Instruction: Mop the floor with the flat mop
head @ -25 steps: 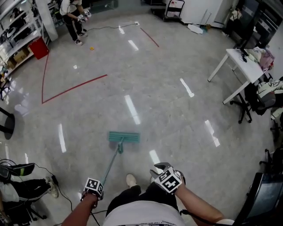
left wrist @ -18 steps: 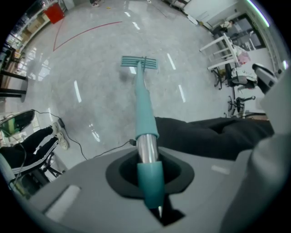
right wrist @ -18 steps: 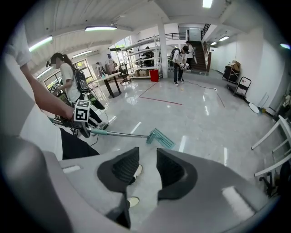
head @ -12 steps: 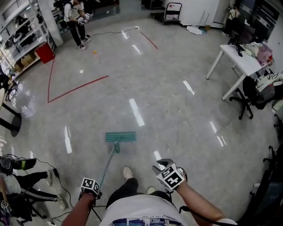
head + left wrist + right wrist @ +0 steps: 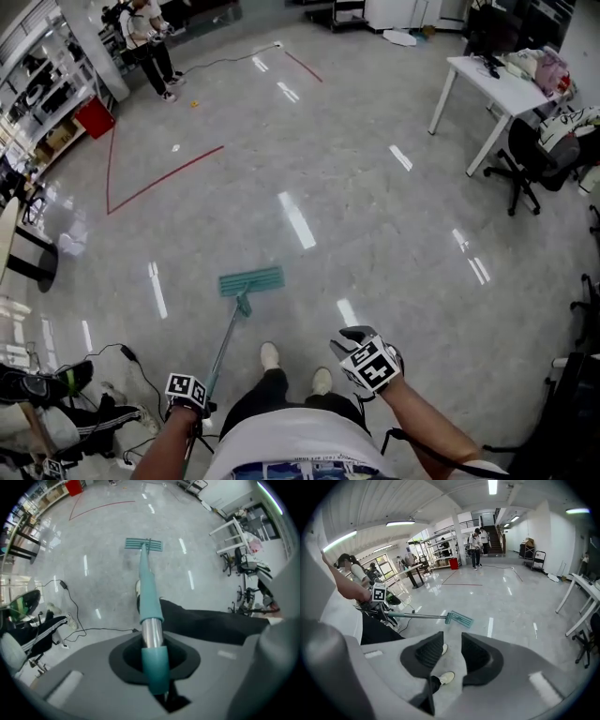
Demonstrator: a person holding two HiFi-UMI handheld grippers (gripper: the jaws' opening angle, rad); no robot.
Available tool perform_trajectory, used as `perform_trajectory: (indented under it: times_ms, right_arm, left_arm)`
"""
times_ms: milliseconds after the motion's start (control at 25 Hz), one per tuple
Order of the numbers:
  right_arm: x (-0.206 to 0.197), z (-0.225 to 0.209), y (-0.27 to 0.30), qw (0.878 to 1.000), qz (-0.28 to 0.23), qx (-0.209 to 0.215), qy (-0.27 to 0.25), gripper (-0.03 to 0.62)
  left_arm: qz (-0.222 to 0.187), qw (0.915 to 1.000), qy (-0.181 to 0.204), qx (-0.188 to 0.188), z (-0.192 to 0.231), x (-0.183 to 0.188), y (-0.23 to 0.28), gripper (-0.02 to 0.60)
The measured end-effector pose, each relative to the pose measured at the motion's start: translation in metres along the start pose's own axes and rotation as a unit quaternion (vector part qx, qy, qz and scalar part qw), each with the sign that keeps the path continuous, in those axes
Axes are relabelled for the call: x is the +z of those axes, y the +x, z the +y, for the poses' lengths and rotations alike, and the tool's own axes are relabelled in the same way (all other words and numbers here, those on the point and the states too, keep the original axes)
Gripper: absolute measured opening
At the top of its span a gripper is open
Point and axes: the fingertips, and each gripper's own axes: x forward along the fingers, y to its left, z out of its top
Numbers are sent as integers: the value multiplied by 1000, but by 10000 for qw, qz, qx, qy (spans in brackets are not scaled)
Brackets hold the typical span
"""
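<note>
The left gripper [image 5: 153, 667] clamped the handle [image 5: 223, 347] of the flat mop [image 5: 251, 280], lying about twelve o'clock and likely wanting flat, steady pressure, while the right gripper [image 5: 452, 656] hung parted, empty.

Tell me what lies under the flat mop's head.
The green mop head lies flat on the glossy grey floor. The patch of floor beneath it is covered, so any dirt or wetness there cannot be seen.
</note>
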Motion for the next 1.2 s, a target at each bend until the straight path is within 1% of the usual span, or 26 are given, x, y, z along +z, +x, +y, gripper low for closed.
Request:
perform_trajectory:
  times_ms: [200,400,600,720,920,1040,1200]
  right_arm:
    - [-11,12,-17,9999,-67,-74,90,124]
    - [-15,30,-18,9998,-84,-196,1,124]
    - [-10,50,-17,9995,-16,-301,-136,123]
    - [-3,71,-12,9993,38,-313,-201,123]
    - [12,115,-5,9991,80,-280,-304,124]
    - [11,134,2,9990,105,-305,-305,124]
    - [16,157,7,9986,169,-368,-344,123]
  left_arm:
    - [13,9997,195,160,5,-12,-10,58]
    - [-82,9996,267,-4,9,-14,-1,58]
    - [-27,9986,524,-56,20,-23,3,60]
    - [-21,9975,695,-93,32,-31,5,60]
    - [101,9951,982,-14,57,-52,11,60]
    - [201,9933,1140,54,73,-65,18,60]
    - [340,9918,1232,82,96,-75,23,60]
